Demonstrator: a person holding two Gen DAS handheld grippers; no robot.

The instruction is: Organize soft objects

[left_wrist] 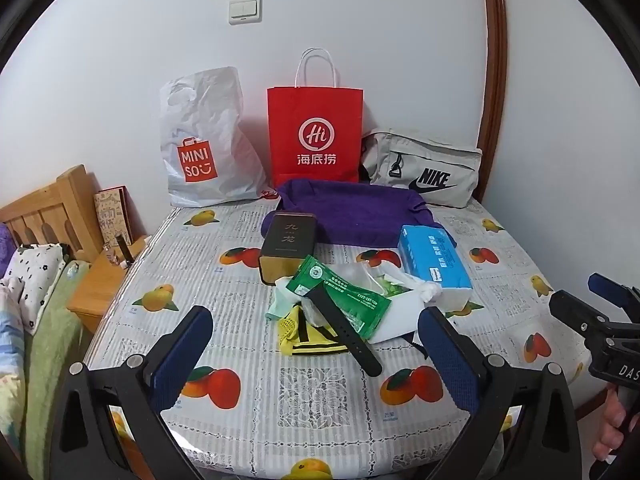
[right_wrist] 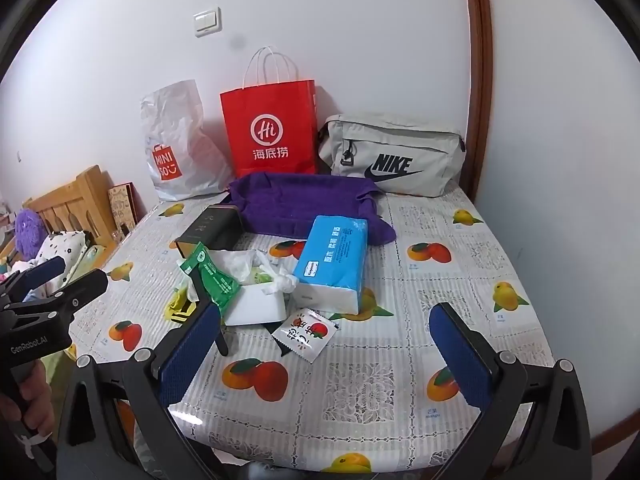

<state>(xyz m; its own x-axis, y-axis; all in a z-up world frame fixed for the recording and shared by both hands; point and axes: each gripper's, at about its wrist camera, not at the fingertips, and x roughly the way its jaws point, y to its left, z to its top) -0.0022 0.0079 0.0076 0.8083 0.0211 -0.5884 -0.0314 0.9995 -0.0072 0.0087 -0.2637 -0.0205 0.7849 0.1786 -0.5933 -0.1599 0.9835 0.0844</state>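
While both grippers (left_wrist: 316,336) (right_wrist: 324,344) hang spread and empty, the purple towel (left_wrist: 352,212) lies rumpled.

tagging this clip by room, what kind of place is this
Most likely a bedroom at home: a wooden headboard with a floral pillow stands at the left, beside a table under a fruit-print cloth, with shopping bags against the wall.

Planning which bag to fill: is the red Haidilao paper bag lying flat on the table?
No, the red Haidilao paper bag stands upright against the wall.
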